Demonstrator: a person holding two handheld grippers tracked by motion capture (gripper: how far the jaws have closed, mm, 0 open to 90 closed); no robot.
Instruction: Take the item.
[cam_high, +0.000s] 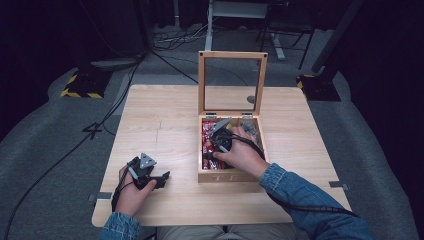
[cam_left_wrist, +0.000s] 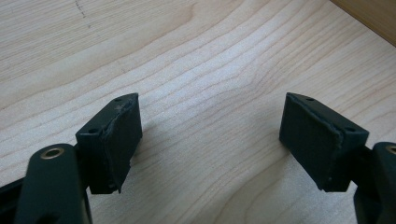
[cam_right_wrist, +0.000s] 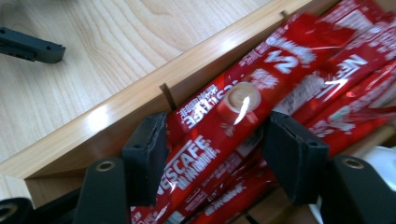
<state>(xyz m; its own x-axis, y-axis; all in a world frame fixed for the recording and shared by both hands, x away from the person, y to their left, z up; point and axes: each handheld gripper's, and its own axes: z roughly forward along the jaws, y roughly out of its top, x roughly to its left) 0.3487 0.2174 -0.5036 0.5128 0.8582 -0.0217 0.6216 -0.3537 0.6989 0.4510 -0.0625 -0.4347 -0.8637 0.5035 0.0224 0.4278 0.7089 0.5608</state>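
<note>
An open wooden box (cam_high: 232, 176) stands on the table's right half, and several red coffee sachets (cam_high: 206, 134) lie in its left compartment. My right gripper (cam_high: 211, 154) reaches into that compartment. In the right gripper view its jaws (cam_right_wrist: 215, 144) sit on both sides of one red Nescafe sachet (cam_right_wrist: 219, 116), with the pads against its edges. That sachet lies across the others, next to the box's wooden wall (cam_right_wrist: 140, 98). My left gripper (cam_high: 162, 177) rests near the table's front left, open, with bare wood between its fingers (cam_left_wrist: 210, 140).
The glass-paned lid (cam_high: 232, 82) stands upright at the back of the box. Dark grey items (cam_high: 250, 129) lie in the right compartment. One jaw of the left gripper (cam_right_wrist: 28, 46) shows on the table beyond the box wall. Cables trail off the front edge.
</note>
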